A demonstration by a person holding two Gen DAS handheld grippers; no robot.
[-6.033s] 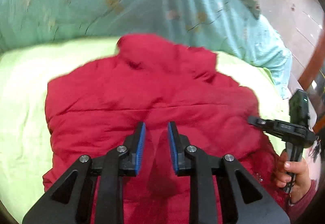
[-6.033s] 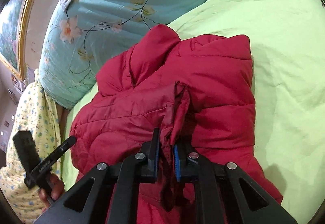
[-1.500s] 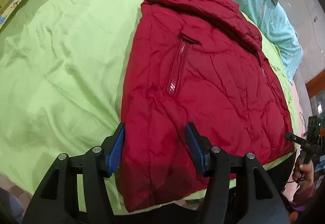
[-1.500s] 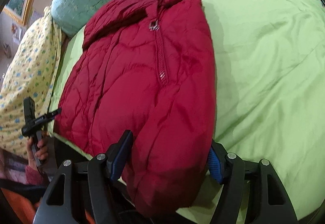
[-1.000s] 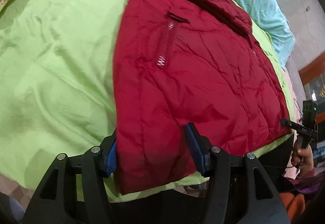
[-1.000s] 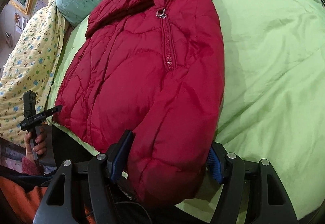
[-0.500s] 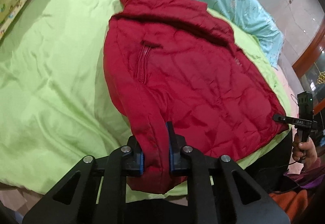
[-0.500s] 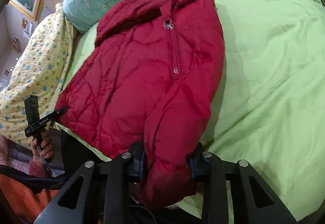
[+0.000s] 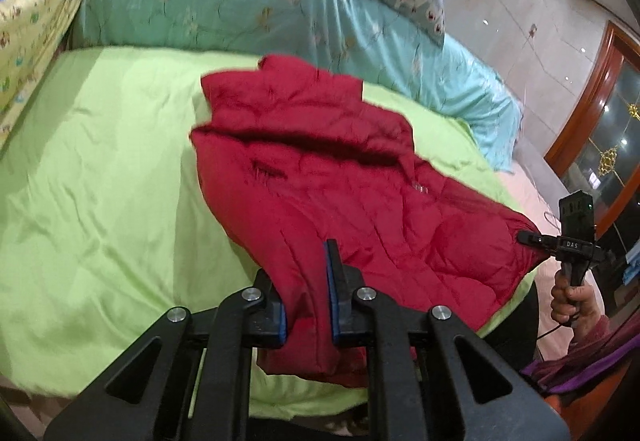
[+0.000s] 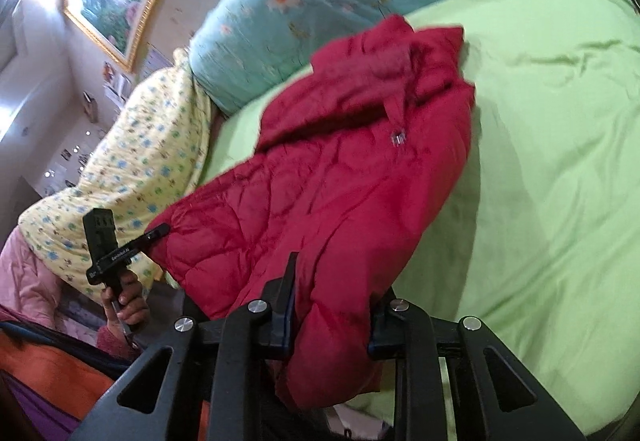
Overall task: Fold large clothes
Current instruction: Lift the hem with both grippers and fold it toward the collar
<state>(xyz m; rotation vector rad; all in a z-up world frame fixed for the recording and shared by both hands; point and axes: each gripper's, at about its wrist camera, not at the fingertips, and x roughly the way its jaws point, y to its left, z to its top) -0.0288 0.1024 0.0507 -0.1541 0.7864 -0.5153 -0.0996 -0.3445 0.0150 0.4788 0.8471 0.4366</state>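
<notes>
With the left tool [image 9: 306, 295] and right tool [image 10: 332, 305] each clamped on a bottom corner of the red padded jacket [image 9: 340, 177], spread on the green bed sheet [image 9: 100, 201], the slippery hem could be lost from one clamp if lifted unevenly.

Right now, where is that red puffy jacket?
The red jacket lies across the green bed sheet, collar toward the blue floral quilt. The left gripper and right gripper pinch its near hem corners.
</notes>
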